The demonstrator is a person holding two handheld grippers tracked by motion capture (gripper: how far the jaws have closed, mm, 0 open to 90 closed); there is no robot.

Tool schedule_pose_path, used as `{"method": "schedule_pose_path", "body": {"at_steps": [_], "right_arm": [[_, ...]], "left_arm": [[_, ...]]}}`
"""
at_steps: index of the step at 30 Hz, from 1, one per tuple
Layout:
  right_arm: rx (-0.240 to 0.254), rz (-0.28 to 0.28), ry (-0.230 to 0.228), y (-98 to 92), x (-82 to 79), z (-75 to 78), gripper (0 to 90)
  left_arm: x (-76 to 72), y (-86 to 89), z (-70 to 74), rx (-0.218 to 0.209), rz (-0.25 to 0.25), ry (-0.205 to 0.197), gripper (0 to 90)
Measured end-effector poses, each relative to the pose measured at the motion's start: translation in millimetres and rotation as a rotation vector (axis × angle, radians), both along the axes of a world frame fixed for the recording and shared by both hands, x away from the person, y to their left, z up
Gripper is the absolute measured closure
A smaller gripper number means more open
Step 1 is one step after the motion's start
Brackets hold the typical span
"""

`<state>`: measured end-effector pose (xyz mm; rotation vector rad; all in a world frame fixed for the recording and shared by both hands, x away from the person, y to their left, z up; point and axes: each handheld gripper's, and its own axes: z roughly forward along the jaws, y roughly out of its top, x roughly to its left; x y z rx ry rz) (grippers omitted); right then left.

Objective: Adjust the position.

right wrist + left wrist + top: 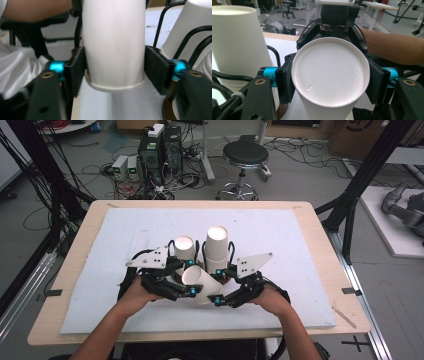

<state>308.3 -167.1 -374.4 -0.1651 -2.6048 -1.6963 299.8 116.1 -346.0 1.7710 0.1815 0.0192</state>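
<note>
Tilted white paper cup (200,282), just in front of two inverted white paper cups (216,247), pinched by left gripper (192,291) and right gripper (218,300), probably to steady it above the counter (100,285).

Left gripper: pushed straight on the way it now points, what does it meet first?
The left gripper already has the tipped paper cup between its jaws, base toward the camera. Straight beyond it sits the right gripper, facing it, so probably that comes next; depth is unclear.

Grey floor strewn with black cables (100,170), black round stool (245,155) top centre, computer towers (160,150) upper left.
</note>
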Motion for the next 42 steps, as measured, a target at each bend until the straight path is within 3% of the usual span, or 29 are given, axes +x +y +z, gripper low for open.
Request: {"method": "schedule_pose_path", "body": {"at_steps": [2,7,12,13,14,15,17,20,23,25,29,31,34,37,39,42], "right_arm": [[0.036,-0.026,-0.002,-1.1,-0.3,-1.3,15.8],[0.095,-0.071,0.000,1.5,-1.2,-2.1,15.8],[0.154,-0.072,0.005,11.7,-1.0,-6.1,15.9],[0.154,-0.060,-0.002,12.9,-0.6,-6.8,19.9],[0.154,-0.054,-0.011,13.2,-0.7,-7.3,31.5],[0.150,-0.025,-0.020,12.8,-0.6,-7.2,33.9],[0.135,-0.020,-0.029,11.5,-0.5,-6.7,39.3],[0.108,-0.001,-0.029,10.2,0.6,-7.0,43.3],[0.083,0.012,-0.032,8.6,1.2,-5.0,44.9],[0.039,0.020,-0.035,8.9,0.6,-3.2,45.0],[0.006,0.041,-0.031,10.5,0.4,-3.9,44.9],[0.005,0.036,-0.025,10.2,0.5,-3.8,44.8],[0.017,0.037,-0.030,9.5,1.0,-3.5,38.1],[0.072,-0.024,-0.019,8.8,0.6,-4.0,17.4],[0.110,-0.062,0.016,7.8,1.4,-5.1,14.9],[0.138,-0.097,0.028,8.1,0.9,-7.0,14.9]], "left_arm": [[0.2,3.5,1.2,-0.026,0.015,-0.003,36.0],[0.6,8.7,2.9,-0.080,0.036,-0.004,36.2],[-0.2,6.3,1.7,-0.092,0.023,-0.005,36.3],[-0.6,5.5,1.5,-0.090,0.022,-0.005,36.3],[-0.6,4.9,1.1,-0.083,0.022,-0.004,36.3],[-0.5,5.0,0.3,-0.081,0.023,-0.005,36.4],[0.5,5.2,-1.3,-0.083,0.014,0.010,36.4],[0.4,4.2,-2.2,-0.058,0.022,0.017,35.6],[0.5,2.3,-1.6,-0.020,0.063,0.022,21.2],[0.3,1.6,-2.2,-0.010,0.057,0.017,18.7],[-0.7,-3.2,-4.9,0.027,0.026,0.023,20.0],[-1.3,-2.9,-5.5,0.020,-0.010,0.014,35.8],[-0.9,-1.8,-4.3,0.007,-0.014,0.014,36.4],[-0.9,0.9,-3.6,-0.011,0.006,0.002,36.3],[-0.7,3.2,-3.0,-0.033,0.016,0.000,36.4],[0.0,5.8,-2.1,-0.068,0.029,0.000,36.4]]}}
